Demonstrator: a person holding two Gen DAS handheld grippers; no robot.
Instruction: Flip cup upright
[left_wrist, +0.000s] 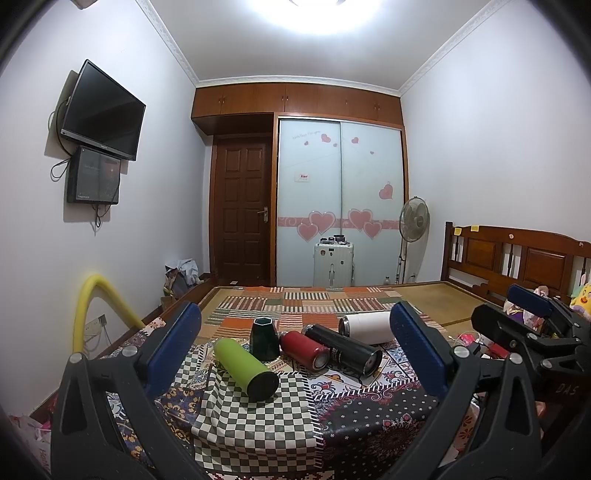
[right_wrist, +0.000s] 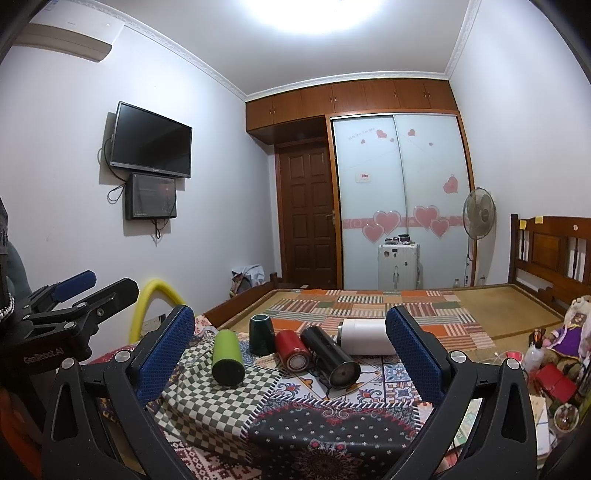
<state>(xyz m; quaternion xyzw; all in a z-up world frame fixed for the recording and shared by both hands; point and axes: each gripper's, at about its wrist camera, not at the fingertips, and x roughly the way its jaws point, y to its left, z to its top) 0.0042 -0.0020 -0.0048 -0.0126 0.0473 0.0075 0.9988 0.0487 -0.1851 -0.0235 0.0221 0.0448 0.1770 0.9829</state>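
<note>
Several cups sit on the patterned cloth of the bed. A green cup (left_wrist: 246, 369) (right_wrist: 226, 358), a red cup (left_wrist: 304, 349) (right_wrist: 291, 350), a black cup (left_wrist: 343, 349) (right_wrist: 330, 356) and a white cup (left_wrist: 366, 327) (right_wrist: 367, 336) lie on their sides. A dark green cup (left_wrist: 264, 339) (right_wrist: 261, 334) stands behind them, wider at the bottom. My left gripper (left_wrist: 295, 343) is open and empty, short of the cups. My right gripper (right_wrist: 290, 347) is open and empty too, and shows at the right of the left wrist view (left_wrist: 532, 314).
The checkered cloth (left_wrist: 255, 417) lies under the green cup. Toys and clutter (right_wrist: 554, 354) lie at the right of the bed. A yellow tube (left_wrist: 96, 306) arches at the left. The wooden headboard (left_wrist: 517, 258), a fan (left_wrist: 413, 225) and a suitcase (left_wrist: 333, 264) stand beyond.
</note>
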